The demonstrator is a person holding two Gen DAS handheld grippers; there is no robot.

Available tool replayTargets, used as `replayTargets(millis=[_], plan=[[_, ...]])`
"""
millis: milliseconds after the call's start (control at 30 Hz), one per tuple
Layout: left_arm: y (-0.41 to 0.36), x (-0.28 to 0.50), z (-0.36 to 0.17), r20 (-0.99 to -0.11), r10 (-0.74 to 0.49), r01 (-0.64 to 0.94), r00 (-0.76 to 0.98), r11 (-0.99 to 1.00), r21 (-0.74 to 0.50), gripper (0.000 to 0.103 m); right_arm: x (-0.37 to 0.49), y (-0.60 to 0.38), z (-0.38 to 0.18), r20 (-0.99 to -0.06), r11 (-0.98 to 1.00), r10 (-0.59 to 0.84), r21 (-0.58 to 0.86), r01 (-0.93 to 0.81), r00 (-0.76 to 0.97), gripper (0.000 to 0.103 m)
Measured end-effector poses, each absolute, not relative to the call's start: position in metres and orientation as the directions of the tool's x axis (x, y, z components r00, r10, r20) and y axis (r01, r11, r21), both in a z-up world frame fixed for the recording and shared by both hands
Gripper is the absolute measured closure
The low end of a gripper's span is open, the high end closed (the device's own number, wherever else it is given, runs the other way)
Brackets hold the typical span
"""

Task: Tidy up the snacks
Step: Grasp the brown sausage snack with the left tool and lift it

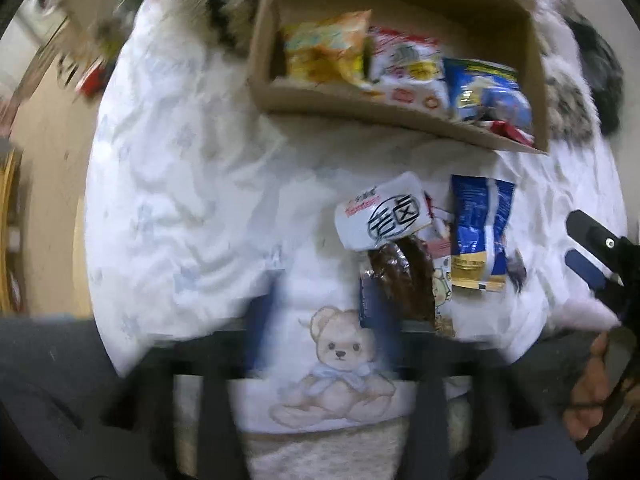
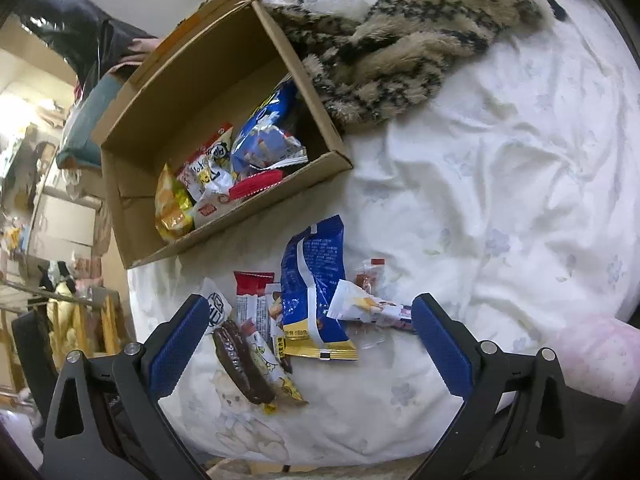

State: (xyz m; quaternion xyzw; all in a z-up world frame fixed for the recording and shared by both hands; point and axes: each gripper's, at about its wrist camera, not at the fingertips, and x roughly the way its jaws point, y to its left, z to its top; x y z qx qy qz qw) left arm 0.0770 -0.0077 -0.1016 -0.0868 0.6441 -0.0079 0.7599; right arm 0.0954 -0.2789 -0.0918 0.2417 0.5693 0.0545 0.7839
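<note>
A cardboard box [image 1: 340, 100] [image 2: 132, 184] lies on the bed with a yellow bag [image 1: 324, 52], a white-and-red bag [image 1: 408, 68] and a blue bag [image 1: 488, 92] inside. Loose snacks lie in front of it: a blue packet [image 1: 480, 232] [image 2: 316, 280], a white packet with black characters [image 1: 384, 212] [image 2: 216, 308], brown chocolate rounds [image 1: 404, 280] [image 2: 240, 364] and a white wrapper [image 2: 368, 306]. My left gripper [image 1: 320, 320] is blurred and open over the bear print, nothing between its fingers. My right gripper [image 2: 310, 300] [image 1: 592, 256] hangs open above the pile, touching nothing.
A furry spotted blanket [image 2: 400, 40] lies behind and right of the box. The white sheet [image 2: 500, 160] spreads to the right, with a pink item [image 2: 600, 352] near its edge. The bed's left edge drops to the floor [image 1: 48, 160], beside shelves and clutter [image 2: 60, 220].
</note>
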Motion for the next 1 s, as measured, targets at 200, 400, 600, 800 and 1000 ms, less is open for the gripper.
replayTargets(millis=[200,400,600,800,1000], plan=[[-0.048,0.073,-0.135,-0.976,-0.174,-0.17,0.13,0.966,-0.195,0.017,0.1,-0.279,-0.096,-0.873,0.874,0.347,0.434,0.219,0.342,0.0],[-0.074,0.077,-0.16,-0.988,-0.09,-0.136,0.129,0.985,-0.107,0.017,0.098,-0.283,-0.097,-0.877,0.877,0.341,0.427,0.222,0.34,0.0],[-0.082,0.079,-0.145,-0.985,-0.129,-0.032,0.115,0.99,-0.134,0.066,0.097,-0.289,-0.093,-0.864,0.861,0.36,0.453,0.23,0.353,0.0],[-0.06,0.079,-0.116,-0.975,-0.19,0.051,0.112,0.981,-0.186,0.087,0.101,-0.282,-0.087,-0.848,0.858,0.382,0.473,0.201,0.368,0.0],[-0.012,0.083,-0.089,-0.975,-0.164,0.054,0.147,0.986,-0.158,0.088,0.099,-0.283,-0.089,-0.851,0.855,0.382,0.473,0.212,0.36,0.0]])
